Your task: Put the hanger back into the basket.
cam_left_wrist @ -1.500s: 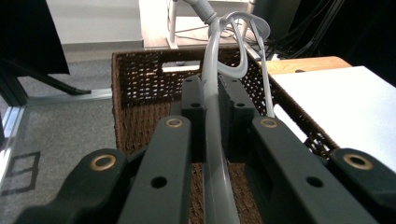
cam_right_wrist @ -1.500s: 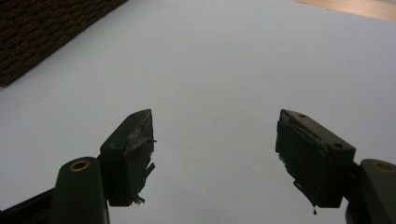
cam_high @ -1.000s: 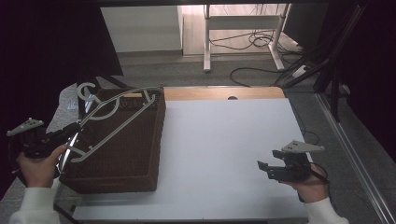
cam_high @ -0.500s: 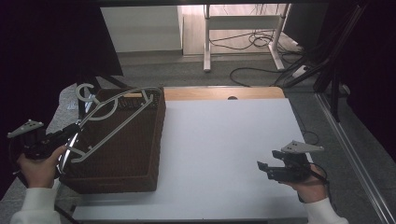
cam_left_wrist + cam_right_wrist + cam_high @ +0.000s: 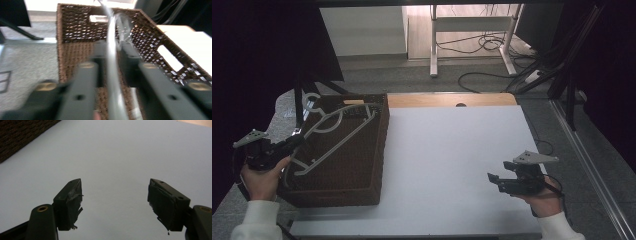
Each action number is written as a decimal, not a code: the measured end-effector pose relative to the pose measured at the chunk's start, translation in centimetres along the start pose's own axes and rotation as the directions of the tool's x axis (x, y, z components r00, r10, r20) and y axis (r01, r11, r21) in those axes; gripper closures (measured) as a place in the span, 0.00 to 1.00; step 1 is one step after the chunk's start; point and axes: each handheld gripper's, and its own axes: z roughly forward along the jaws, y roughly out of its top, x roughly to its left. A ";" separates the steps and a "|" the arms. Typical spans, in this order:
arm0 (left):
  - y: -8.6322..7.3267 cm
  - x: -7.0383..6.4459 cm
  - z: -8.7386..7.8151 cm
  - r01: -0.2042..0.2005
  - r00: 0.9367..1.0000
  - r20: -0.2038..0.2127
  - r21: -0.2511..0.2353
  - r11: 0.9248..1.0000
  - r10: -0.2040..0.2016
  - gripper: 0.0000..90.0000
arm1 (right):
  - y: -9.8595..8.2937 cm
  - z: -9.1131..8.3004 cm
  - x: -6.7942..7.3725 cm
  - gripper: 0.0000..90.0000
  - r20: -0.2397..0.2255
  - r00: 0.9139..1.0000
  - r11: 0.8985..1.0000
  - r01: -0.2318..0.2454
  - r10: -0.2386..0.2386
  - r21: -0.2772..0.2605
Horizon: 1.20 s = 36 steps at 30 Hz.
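At table's left edge: left gripper [image 5: 292,143], jaws clamped on grey hanger [image 5: 332,132].
Hanger position: lying across wicker basket [image 5: 362,175].
Right gripper [image 5: 494,181]: jaws apart, empty, over white tabletop [image 5: 452,150].
Risk: hanger may snag the weave or slip.

The high view looks forward and down on the bench [image 5: 452,150]; both tool views sit close, sharing the wicker basket [image 5: 75,32].
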 end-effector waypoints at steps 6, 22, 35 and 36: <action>0.1 -0.4 -0.2 -0.008 1.000 0.002 0.040 0.999 0.007 0.37 | 0.0 0.0 0.0 0.31 -0.001 1.000 1.000 0.000 0.000 0.000; -0.3 -4.3 0.3 -0.048 0.987 0.160 0.097 0.994 0.032 0.34 | 0.0 0.2 0.0 0.30 -0.014 1.000 1.000 0.011 -0.011 0.003; -2.8 -8.8 1.4 -0.096 0.974 0.219 0.141 0.985 0.064 0.34 | 0.3 0.5 -0.1 0.29 -0.031 0.999 0.999 0.029 -0.030 -0.018; -3.0 -9.2 1.4 -0.103 0.974 0.217 0.143 0.984 0.071 0.34 | 0.3 0.5 -0.1 0.29 -0.033 0.999 0.999 0.030 -0.030 -0.018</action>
